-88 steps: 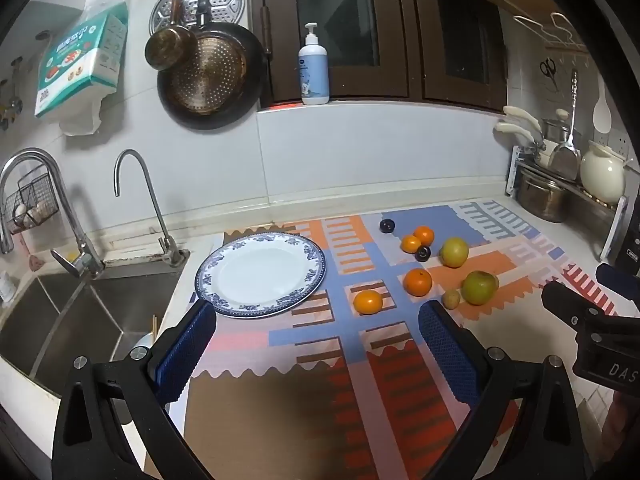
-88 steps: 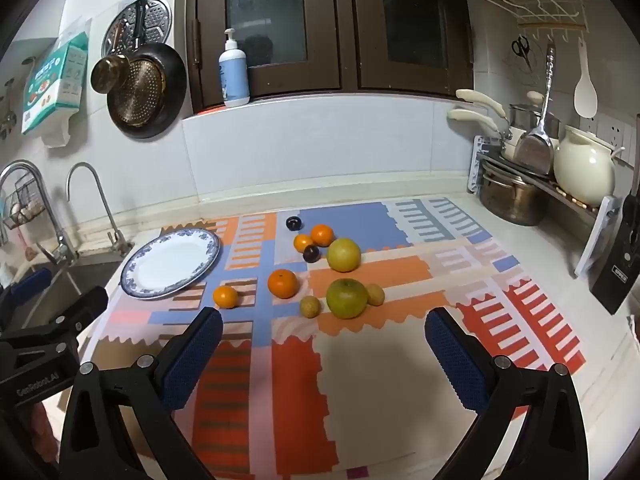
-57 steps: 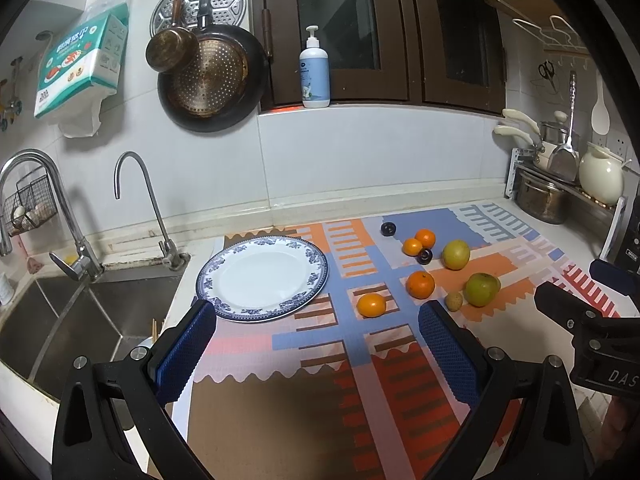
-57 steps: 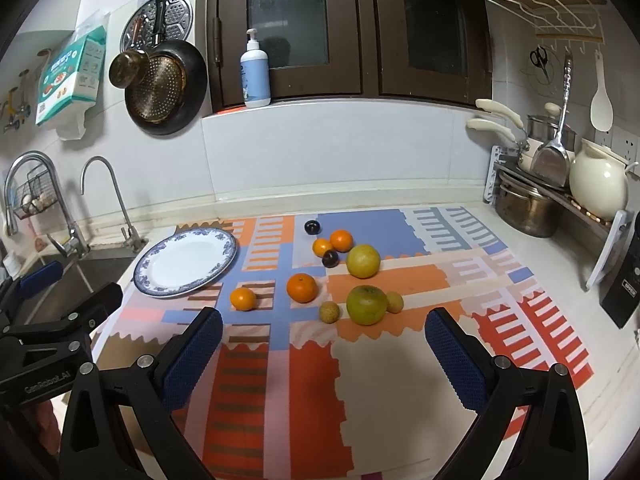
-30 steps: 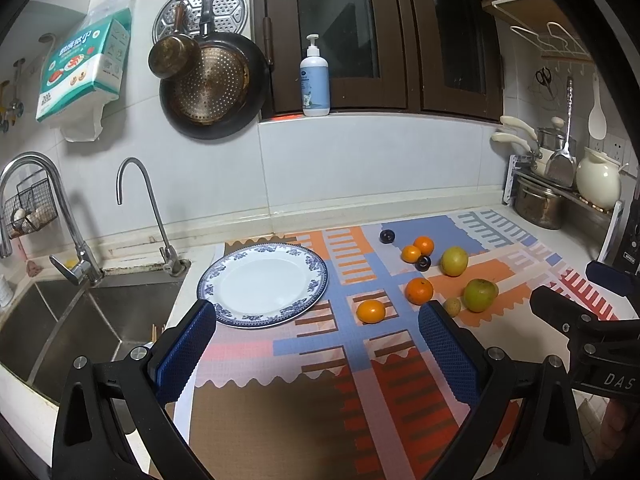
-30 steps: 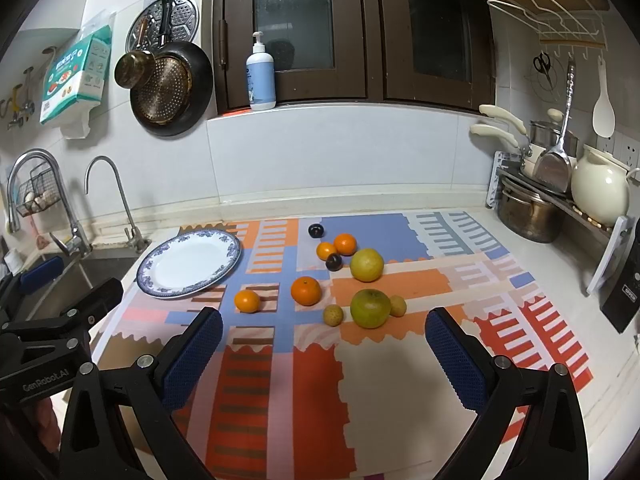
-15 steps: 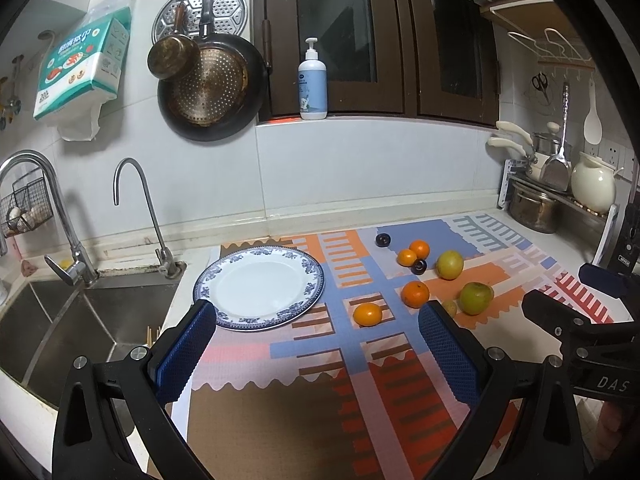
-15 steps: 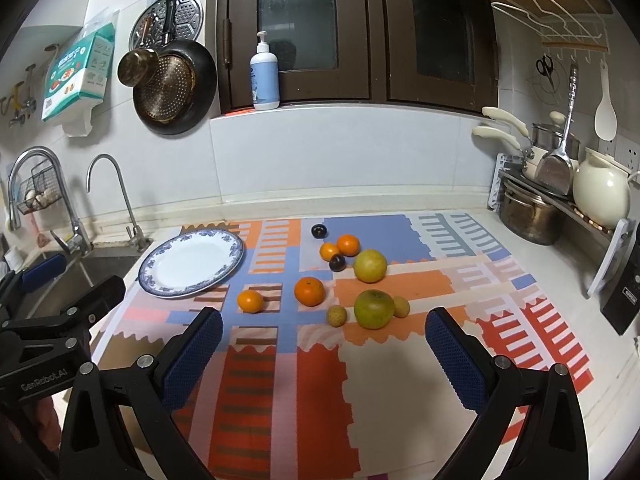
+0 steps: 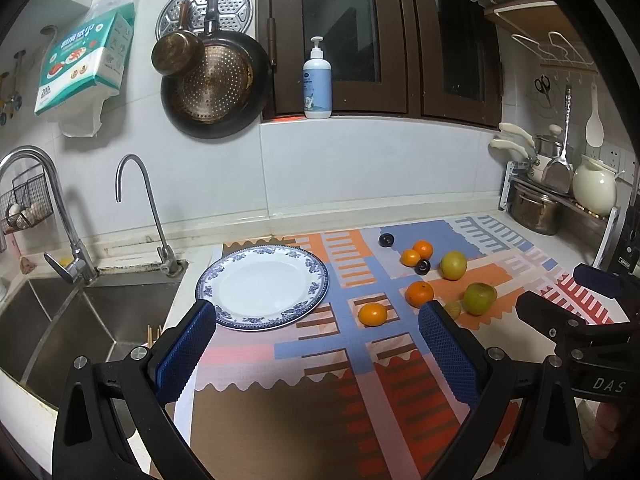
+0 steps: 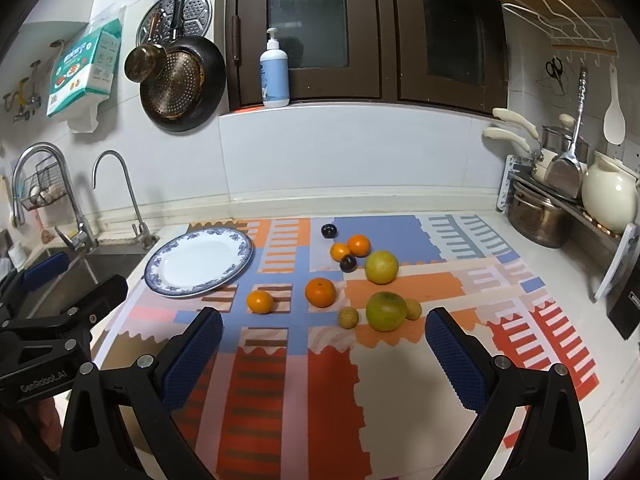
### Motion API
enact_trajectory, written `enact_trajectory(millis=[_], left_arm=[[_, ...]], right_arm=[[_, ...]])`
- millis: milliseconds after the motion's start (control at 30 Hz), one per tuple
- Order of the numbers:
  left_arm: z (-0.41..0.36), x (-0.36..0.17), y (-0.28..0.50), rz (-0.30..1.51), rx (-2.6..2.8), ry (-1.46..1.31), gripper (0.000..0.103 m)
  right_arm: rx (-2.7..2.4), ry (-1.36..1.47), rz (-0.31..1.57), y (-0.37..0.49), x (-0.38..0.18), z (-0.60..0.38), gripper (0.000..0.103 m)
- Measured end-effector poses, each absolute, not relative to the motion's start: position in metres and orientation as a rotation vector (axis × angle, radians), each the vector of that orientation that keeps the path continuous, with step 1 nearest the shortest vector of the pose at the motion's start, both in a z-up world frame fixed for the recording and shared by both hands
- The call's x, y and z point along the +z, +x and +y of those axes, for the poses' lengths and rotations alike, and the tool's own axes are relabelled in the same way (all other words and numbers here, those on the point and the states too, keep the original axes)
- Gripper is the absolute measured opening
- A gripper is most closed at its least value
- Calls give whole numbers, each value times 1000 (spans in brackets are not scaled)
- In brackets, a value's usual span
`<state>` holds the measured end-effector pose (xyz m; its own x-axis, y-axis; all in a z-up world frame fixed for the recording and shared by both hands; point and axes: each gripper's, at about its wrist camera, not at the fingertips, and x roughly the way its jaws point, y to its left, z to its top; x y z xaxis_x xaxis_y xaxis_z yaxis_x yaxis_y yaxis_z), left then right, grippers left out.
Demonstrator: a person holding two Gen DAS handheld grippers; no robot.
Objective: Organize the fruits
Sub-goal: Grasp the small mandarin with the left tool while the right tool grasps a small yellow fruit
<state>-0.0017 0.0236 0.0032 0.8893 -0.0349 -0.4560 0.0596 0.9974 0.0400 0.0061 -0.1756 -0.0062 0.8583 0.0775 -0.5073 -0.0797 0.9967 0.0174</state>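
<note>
Small yellow-green fruit (image 9: 454,309) half hidden behind left tongs' pad; sink (image 9: 60,320) cut by frame edge.

My left gripper (image 9: 316,344) and right gripper (image 10: 322,352) both have black frames with blue diamond-textured pads (image 10: 454,364); plate (image 10: 199,261) is white with a blue floral rim, sitting on a mat (image 10: 328,400) patterned in orange, red, blue, pink and brown blocks with striped and scalloped edges. Fruit colours: four oranges (image 10: 320,291) bright orange, two plums (image 10: 329,231) near-black purple, one large round fruit (image 10: 381,267) yellow, another (image 10: 386,311) green-yellow, two small ones (image 10: 348,317) dull yellow-brown. Wall tiles (image 10: 360,152) white, cabinet doors (image 10: 304,32) dark brown, soap bottle (image 10: 274,76) pale blue with white pump
</note>
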Motion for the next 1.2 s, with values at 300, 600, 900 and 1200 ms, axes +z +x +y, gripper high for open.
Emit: enact_trajectory(millis=[300,600,900,1200], left_arm=[[22,-4,9,476,-70,90,103],[13,-9,31,475,-150,134,96],[0,-24,73,537,-236,172,85],[-11,-55,115,643,-323,187,68]], right_arm=[[98,-13,545,15,-13,-169,102],[98,-3,567,37,-22,-170,100],[109,29,642,70,-43,-175,80],[105,59,754,106,-73,-181,63]])
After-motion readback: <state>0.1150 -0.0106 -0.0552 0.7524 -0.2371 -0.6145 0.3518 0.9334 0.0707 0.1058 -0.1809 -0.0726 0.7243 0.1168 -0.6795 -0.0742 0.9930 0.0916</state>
